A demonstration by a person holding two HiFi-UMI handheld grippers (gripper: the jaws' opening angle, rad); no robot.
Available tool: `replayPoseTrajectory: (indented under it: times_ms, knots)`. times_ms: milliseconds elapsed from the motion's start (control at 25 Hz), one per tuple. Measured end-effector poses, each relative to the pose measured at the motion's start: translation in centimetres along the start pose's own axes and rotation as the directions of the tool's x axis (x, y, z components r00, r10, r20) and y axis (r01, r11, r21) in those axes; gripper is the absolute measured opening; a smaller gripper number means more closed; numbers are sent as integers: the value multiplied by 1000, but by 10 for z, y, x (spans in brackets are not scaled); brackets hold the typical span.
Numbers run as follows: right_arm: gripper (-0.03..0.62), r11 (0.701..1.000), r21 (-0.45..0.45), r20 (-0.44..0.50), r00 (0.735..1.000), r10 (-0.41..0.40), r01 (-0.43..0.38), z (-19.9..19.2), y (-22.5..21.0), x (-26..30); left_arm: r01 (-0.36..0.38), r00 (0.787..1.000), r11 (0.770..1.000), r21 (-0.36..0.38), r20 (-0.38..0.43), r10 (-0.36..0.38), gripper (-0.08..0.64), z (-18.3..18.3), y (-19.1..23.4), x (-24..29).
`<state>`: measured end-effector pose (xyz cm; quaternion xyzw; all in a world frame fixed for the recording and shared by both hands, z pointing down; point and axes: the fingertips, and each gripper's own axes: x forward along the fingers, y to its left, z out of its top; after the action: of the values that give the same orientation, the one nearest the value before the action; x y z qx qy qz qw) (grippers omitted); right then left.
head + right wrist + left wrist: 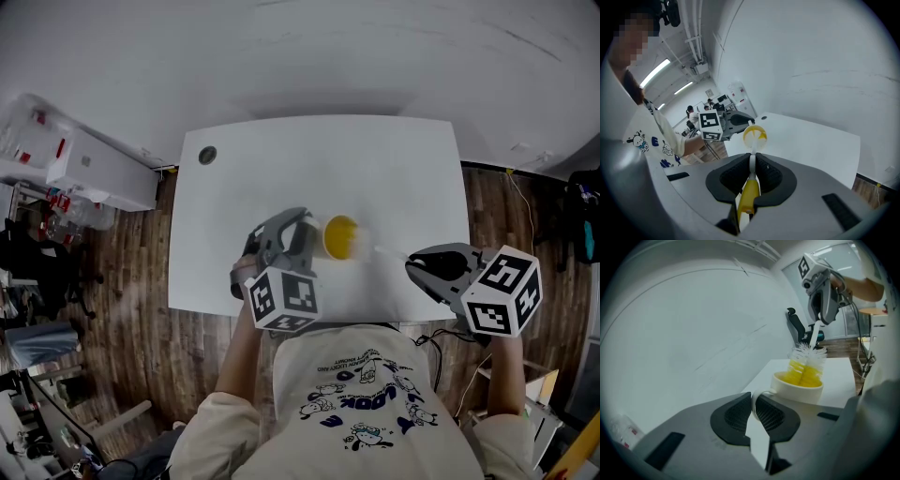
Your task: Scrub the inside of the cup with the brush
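A white cup [343, 238] [798, 387] with a yellow inside lies tilted on the white table [281, 159], mouth toward the right. My left gripper [298, 236] [754, 409] is shut on the cup's handle [759, 397]. A brush [751, 164] with a yellow grip, a white stem and yellow and white bristles [806, 363] has its head inside the cup [754, 134]. My right gripper [417, 266] [752, 168] is shut on the brush's stem just above the yellow grip, to the right of the cup.
A small dark round hole [207, 155] marks the table's far left corner. White storage bins [70, 159] stand on the wooden floor to the left. A dark office chair [799, 329] is beyond the table. The person's shirt [366, 403] fills the near edge.
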<state>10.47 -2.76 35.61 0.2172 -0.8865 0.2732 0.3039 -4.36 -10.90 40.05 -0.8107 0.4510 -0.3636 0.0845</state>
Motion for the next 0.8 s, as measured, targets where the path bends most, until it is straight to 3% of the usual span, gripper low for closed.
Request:
replayPoseTrajectory:
  times_ms: [200,800]
  knots:
    - [48,1000,-5,-13,1000,12,-12,-2,3,7,19,1000,999,-31,13,-19,35,4,-1,2]
    - [48,987,-160,-96,995,-7,-8,5,19,17,41,999,997,59,-39,-39,35,5,-14,10]
